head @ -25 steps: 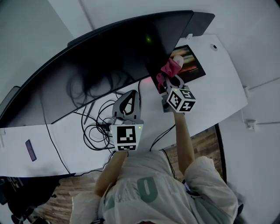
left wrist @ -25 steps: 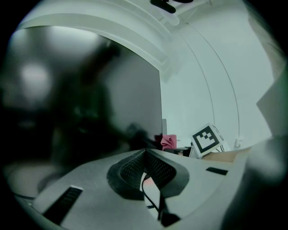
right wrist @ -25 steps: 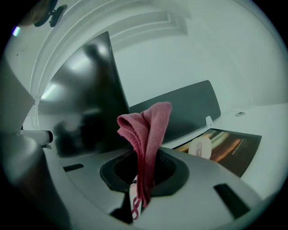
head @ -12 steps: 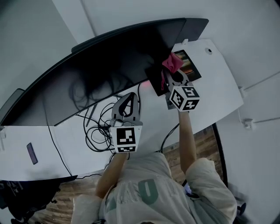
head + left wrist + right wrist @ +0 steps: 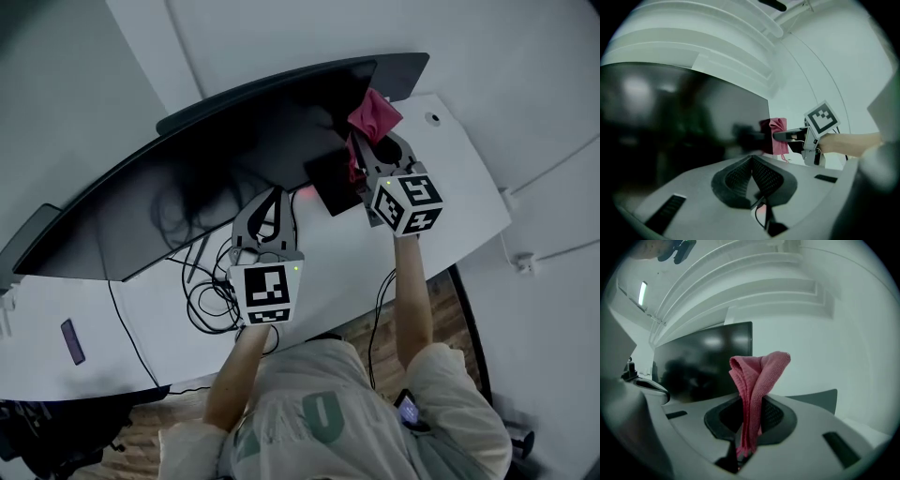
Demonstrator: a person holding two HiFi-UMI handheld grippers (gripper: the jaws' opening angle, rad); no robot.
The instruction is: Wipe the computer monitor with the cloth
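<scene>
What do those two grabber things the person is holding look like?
The left hand-held gripper and right hand-held gripper are pale grey with dark pads, each carrying a white cube of black square markers. The person wears a pale short-sleeved shirt.

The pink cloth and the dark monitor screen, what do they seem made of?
The cloth looks like soft knitted or woven fabric, matte pink: fine ribbed texture, soft folds. The monitor screen looks like glossy dark glass or plastic, which one I cannot tell: it mirrors the cables on the desk.
</scene>
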